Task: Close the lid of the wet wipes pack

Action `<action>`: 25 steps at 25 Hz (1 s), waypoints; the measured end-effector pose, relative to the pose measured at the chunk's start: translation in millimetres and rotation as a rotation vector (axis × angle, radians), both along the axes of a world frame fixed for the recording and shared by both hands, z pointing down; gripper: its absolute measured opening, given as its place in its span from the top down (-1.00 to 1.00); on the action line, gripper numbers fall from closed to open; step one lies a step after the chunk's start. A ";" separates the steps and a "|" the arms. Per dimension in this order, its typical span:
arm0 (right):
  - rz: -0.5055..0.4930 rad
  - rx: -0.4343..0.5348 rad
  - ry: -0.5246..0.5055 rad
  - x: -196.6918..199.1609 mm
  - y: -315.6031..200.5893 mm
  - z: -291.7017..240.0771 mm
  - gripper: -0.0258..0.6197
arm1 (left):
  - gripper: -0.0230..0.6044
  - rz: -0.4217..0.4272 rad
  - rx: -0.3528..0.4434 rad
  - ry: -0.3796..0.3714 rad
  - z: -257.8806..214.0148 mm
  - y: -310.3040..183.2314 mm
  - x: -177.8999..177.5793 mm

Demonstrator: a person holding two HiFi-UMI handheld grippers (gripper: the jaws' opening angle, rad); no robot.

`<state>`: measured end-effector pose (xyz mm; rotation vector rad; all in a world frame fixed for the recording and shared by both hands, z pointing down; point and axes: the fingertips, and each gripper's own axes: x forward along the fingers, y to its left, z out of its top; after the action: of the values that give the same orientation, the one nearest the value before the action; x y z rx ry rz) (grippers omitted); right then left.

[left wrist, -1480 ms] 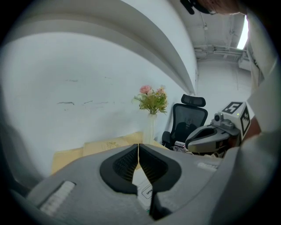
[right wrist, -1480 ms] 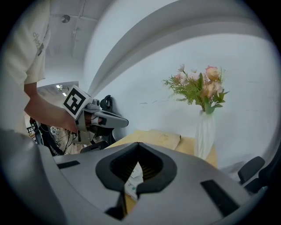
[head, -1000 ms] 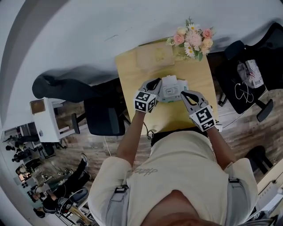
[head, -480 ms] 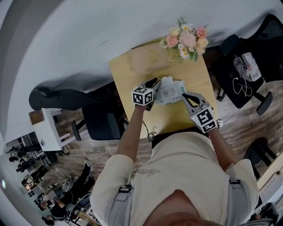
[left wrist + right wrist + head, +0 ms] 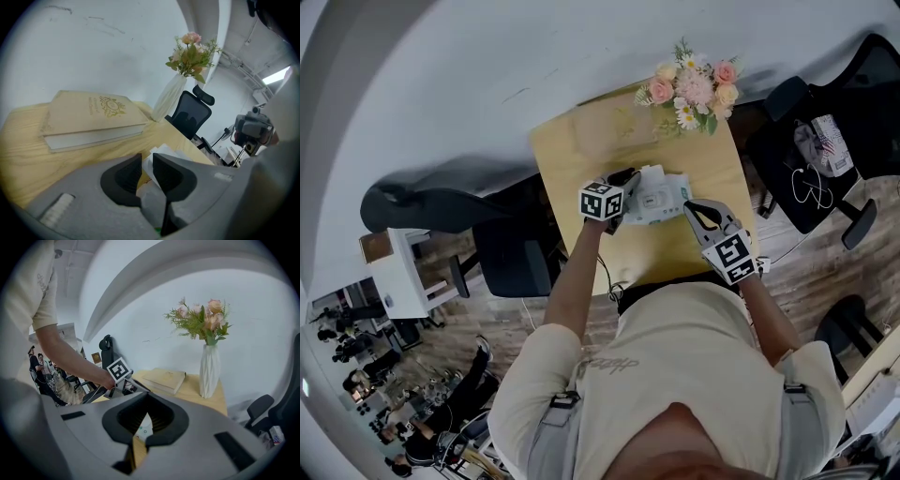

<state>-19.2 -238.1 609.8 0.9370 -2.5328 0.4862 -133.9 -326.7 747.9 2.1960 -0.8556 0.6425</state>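
While the left tool (image 5: 146,161) pinched the left edge of the wet wipes pack (image 5: 673,184) mid-worktop (image 5: 581,150), the right tool (image 5: 146,393) sat jaws-together at its right edge. Likely risk: film slipping, pack skidding, lid (image 5: 657,200) left unlatched.

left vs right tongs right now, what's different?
Left tongs show a thin slit with the white edge of the wet wipes pack in it, apparently pinching it; right tongs have their tips touching with nothing between. Left tongs sit at the pack's left edge; right tongs sit by its right end. Both are closed or nearly so.
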 end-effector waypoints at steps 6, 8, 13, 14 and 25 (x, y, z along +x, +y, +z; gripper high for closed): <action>-0.023 0.008 -0.005 -6.4 4.6 -1.1 0.92 | 0.77 0.022 0.088 -0.014 -23.7 2.6 -0.6; -0.030 0.013 -0.007 -9.6 6.0 -2.7 0.92 | 0.77 0.044 0.121 -0.031 -30.6 6.1 1.5; -0.038 0.031 -0.013 -14.6 9.6 -6.5 0.92 | 0.78 0.065 0.161 -0.048 -42.1 17.6 5.1; -0.037 0.032 -0.018 -15.1 10.0 -7.8 0.91 | 0.78 0.070 0.168 -0.054 -43.9 20.1 5.6; -0.050 0.079 -0.027 -16.9 21.0 -18.2 0.92 | 0.78 0.137 0.236 -0.156 -56.2 52.4 17.0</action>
<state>-36.1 -217.2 591.6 0.8985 -2.6099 0.3897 -117.0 -274.3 691.6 2.4583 -0.9041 0.8243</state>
